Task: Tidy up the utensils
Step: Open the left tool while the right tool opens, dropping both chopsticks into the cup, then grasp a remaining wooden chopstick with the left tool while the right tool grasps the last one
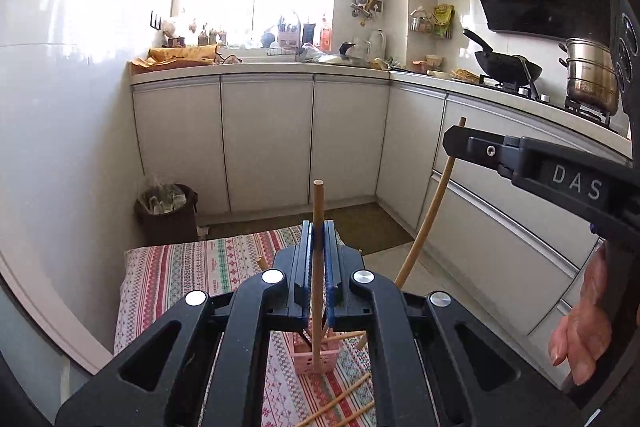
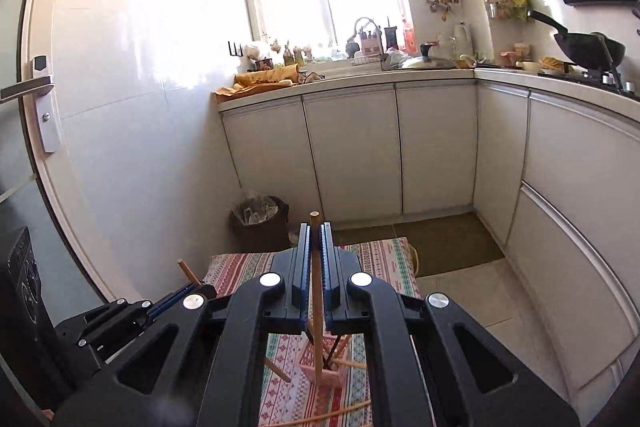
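Note:
My left gripper (image 1: 319,227) is shut on an upright wooden chopstick (image 1: 318,203) whose lower end hangs at the pink utensil holder (image 1: 320,357) on the patterned tablecloth (image 1: 180,275). My right gripper (image 2: 315,229) is shut on another wooden chopstick (image 2: 316,291) that points down into the pink holder (image 2: 326,367). The right gripper (image 1: 456,143) also shows in the left wrist view with its chopstick (image 1: 428,219). The left gripper (image 2: 192,287) appears at lower left of the right wrist view. Loose chopsticks (image 1: 340,401) lie on the cloth.
White kitchen cabinets (image 1: 264,143) line the back and right. A dark bin (image 1: 168,211) stands on the floor at left. A wok (image 1: 506,67) and a steel pot (image 1: 590,79) sit on the stove. A brown floor mat (image 2: 444,243) lies beyond the table.

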